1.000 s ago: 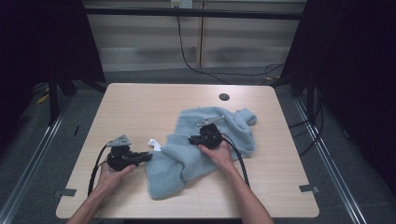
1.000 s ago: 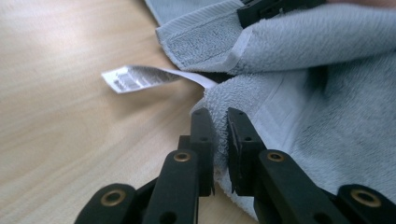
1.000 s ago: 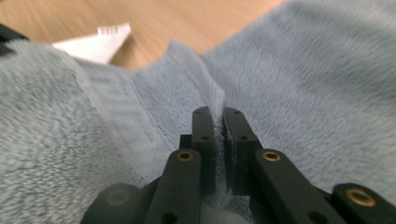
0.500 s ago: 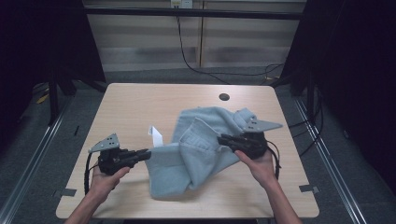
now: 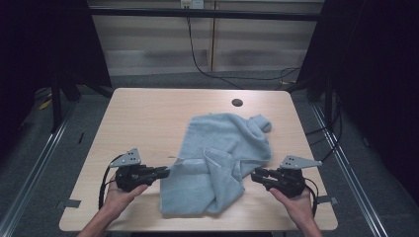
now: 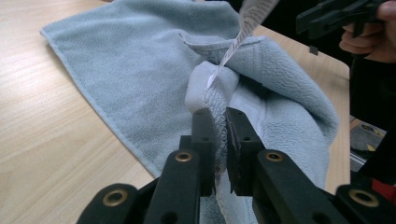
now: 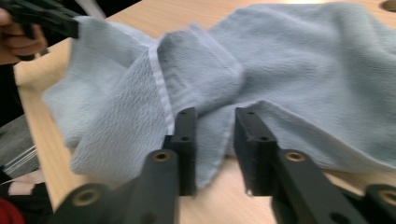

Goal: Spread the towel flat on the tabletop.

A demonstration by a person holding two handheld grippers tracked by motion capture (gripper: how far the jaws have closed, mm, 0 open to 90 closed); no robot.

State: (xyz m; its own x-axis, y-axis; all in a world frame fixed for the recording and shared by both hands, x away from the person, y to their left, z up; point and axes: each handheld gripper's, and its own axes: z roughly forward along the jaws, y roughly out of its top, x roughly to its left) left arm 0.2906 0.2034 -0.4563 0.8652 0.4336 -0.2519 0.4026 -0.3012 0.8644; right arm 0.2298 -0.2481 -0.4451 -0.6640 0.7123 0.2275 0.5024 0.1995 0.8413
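Note:
A light blue towel (image 5: 222, 158) lies rumpled across the middle of the wooden table (image 5: 148, 118). My left gripper (image 5: 165, 172) is at the towel's left edge and is shut on a bunched hem of the towel (image 6: 212, 100), where a white label (image 6: 238, 42) sticks up. My right gripper (image 5: 256, 175) hovers at the towel's right side; its jaws have just been opening and stand apart. In the right gripper view the towel (image 7: 289, 60) lies just ahead of the right gripper (image 7: 215, 119), with nothing pressed between the pads.
A dark round hole (image 5: 237, 102) sits in the tabletop near the far edge. Black cables (image 5: 197, 54) hang behind the table. Dark frame posts stand at both sides. Bare wood lies left of the towel and along the near edge.
The right gripper went from the towel's middle to its right side, pulling a fold along, then let go. The left gripper drew slightly left, still holding the hem. The towel lies more spread out.

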